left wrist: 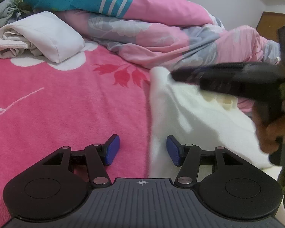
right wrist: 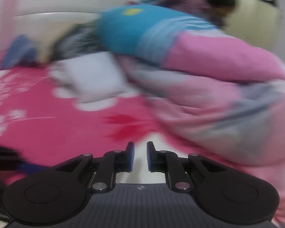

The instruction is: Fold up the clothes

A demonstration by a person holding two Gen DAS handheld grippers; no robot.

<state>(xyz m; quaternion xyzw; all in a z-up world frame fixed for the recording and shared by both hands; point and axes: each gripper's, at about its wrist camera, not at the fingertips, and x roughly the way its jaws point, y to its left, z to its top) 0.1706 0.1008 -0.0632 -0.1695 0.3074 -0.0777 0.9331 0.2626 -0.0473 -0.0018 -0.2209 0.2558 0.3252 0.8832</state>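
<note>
Left wrist view: left gripper (left wrist: 143,150) is held wide apart, nothing between the pads (left wrist: 113,148). The white garment (left wrist: 190,121) is spread on the pink blanket (left wrist: 57,98), its edge running between the fingers and its body lying ahead-right of the right pad. The right gripper (left wrist: 214,76) is seen blurred over the garment's far part, past the right finger. A folded white cloth (left wrist: 47,36) sits far ahead-left; a pink-and-teal quilt (left wrist: 142,19) is heaped beyond it.

Right wrist view — heavily blurred: fingers are narrowly parted, a white strip visible in the gap; whether the garment is gripped cannot be told.
</note>
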